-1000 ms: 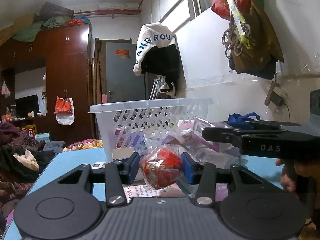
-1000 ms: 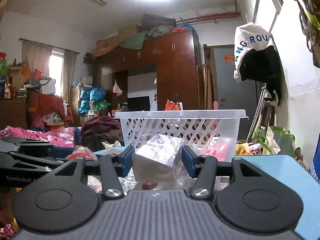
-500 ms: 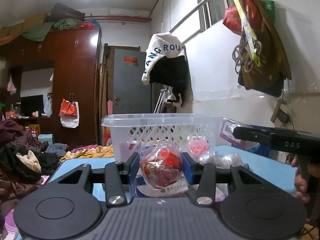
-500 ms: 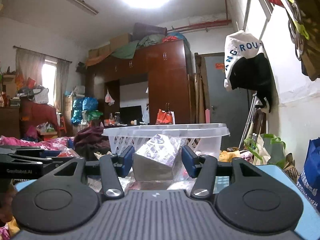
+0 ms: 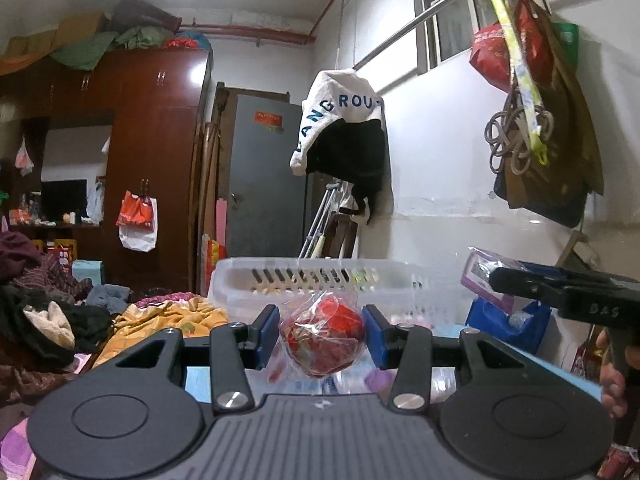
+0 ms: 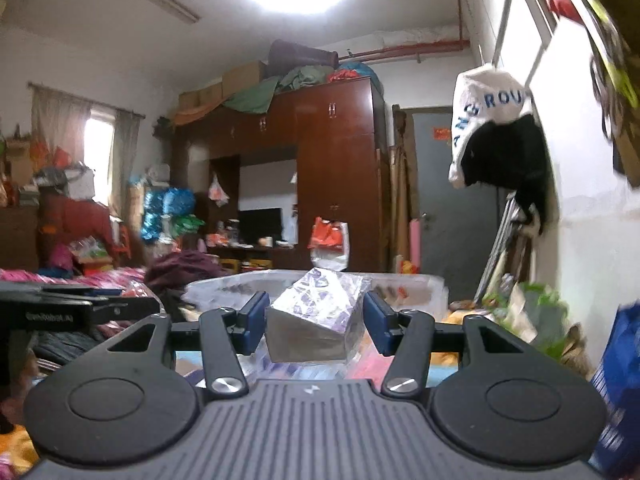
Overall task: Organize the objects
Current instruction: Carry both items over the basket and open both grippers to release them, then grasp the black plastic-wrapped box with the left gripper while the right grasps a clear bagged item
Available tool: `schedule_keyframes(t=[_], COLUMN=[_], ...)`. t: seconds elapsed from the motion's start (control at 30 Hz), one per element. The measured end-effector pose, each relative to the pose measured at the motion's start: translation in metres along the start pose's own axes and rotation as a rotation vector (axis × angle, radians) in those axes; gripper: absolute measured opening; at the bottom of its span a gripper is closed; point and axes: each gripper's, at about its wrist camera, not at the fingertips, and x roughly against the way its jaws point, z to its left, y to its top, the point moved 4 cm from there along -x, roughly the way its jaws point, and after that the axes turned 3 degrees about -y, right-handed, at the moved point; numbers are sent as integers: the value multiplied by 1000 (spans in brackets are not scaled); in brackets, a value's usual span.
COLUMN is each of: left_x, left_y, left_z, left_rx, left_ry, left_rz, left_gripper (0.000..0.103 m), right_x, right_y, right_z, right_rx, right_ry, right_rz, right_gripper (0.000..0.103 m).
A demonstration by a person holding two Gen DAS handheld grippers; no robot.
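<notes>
In the left wrist view, the left gripper (image 5: pixel 321 333) pinches a clear-wrapped red packet (image 5: pixel 322 343) between its blue pads, with the white basket (image 5: pixel 316 281) just beyond at twelve o'clock, its lower wall hidden by the packet; the right gripper (image 5: pixel 568 295) enters at three o'clock, cut off by the edge. In the right wrist view, the right gripper (image 6: pixel 314 322) clamps a purple-patterned box (image 6: pixel 316 326) tilted on one corner, the blurred basket (image 6: pixel 404 285) rim behind it at twelve o'clock.

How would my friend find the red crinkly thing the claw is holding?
Find the white slotted laundry basket in front of the grey door. Just before it, the left claw squeezes a clear plastic bag of red wrappers between blue pads. The right claw's packet is silver and purple instead.
</notes>
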Motion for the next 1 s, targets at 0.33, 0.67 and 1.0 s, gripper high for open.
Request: schedule_keyframes(t=[0.33, 0.67, 1.0], left_x=[-100, -95, 49], left_y=[45, 33, -54], left_z=[32, 27, 4], left_rx=[31, -16, -38], left_ry=[89, 48, 17], left_rz=[125, 99, 40], left_gripper=[49, 95, 95], right_x=[-92, -70, 27], right_y=[31, 13, -52], right_z=[-1, -14, 1], right_rx=[107, 26, 38], right_ry=[-75, -31, -16], right_rz=[85, 98, 185], right_gripper=[55, 103, 103])
